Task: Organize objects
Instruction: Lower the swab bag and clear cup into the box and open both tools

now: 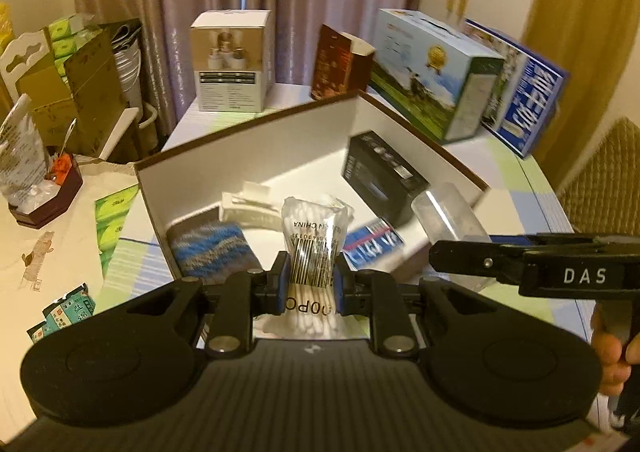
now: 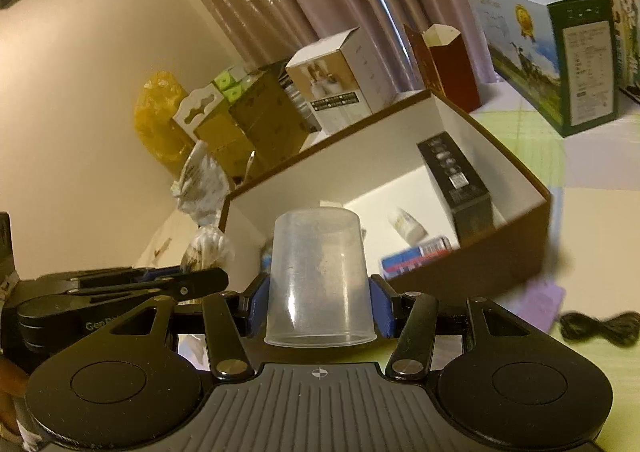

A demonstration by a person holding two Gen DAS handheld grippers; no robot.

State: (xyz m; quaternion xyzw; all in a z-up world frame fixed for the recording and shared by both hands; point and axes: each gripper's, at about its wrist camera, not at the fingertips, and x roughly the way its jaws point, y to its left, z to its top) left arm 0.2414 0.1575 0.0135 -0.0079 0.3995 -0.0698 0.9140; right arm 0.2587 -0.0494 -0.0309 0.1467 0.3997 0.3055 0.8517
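Observation:
My left gripper (image 1: 312,276) is shut on a clear bag of cotton swabs (image 1: 316,228) with a barcode, held over the near edge of the open brown box (image 1: 256,156) with white walls. My right gripper (image 2: 318,300) is shut on a clear plastic cup (image 2: 318,276), held upside down just in front of the same box (image 2: 472,268). Inside the box lie a black carton (image 1: 380,176), a blue striped cloth (image 1: 212,248), a white hair clip (image 1: 250,208) and a blue-red pack (image 1: 372,242). The cup (image 1: 448,216) and right gripper show at the right of the left wrist view.
Cartons stand behind the box: a white one (image 1: 230,60), a dark red one (image 1: 340,62), a blue-green one (image 1: 432,72). A dark tray with a bag (image 1: 44,192) and green tissue packs (image 1: 112,220) lie left. A black cord (image 2: 600,326) lies on the table at right.

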